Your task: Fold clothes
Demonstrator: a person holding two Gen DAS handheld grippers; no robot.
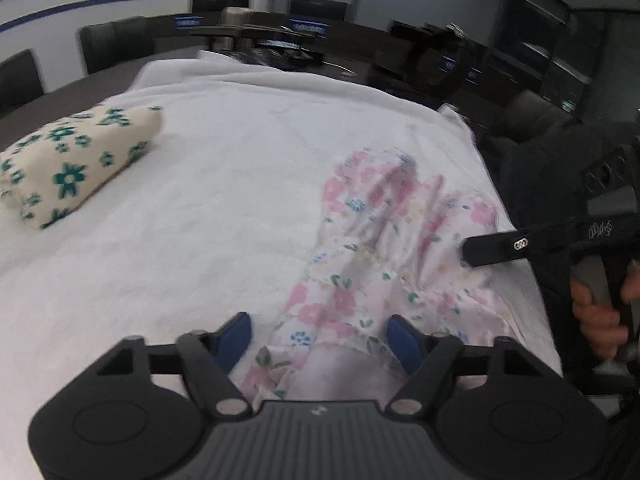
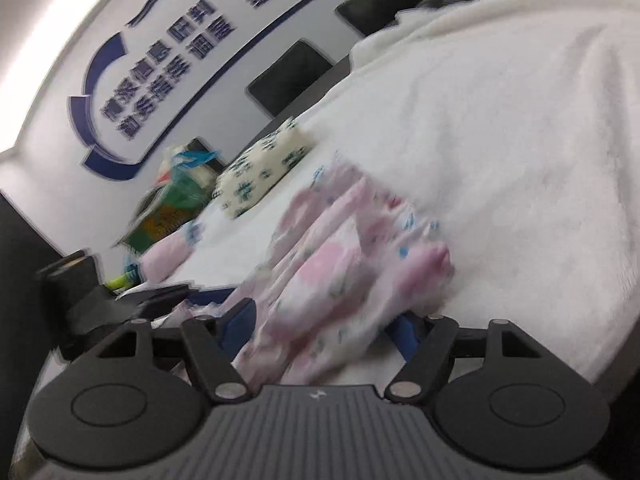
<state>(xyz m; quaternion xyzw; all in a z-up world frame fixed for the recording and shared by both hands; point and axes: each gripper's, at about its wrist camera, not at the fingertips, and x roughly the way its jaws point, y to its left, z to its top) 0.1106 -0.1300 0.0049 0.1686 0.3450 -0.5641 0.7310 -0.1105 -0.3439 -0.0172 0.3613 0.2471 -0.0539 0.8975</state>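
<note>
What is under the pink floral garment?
The pink floral garment lies crumpled on a white fleecy blanket that shows on all sides of it. Whatever the blanket covers beneath the garment is hidden. The folded green-flowered cloth sits apart.

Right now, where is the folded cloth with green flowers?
In the left wrist view, the folded green-flowered cloth lies at the far left of the white blanket, well apart from the pink floral garment.

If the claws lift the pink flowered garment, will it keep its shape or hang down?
The pink flowered garment lies in soft wrinkles, so it would probably droop. It looks thin, so likely light. On the fluffy white blanket it may drag rather than slide.
</note>
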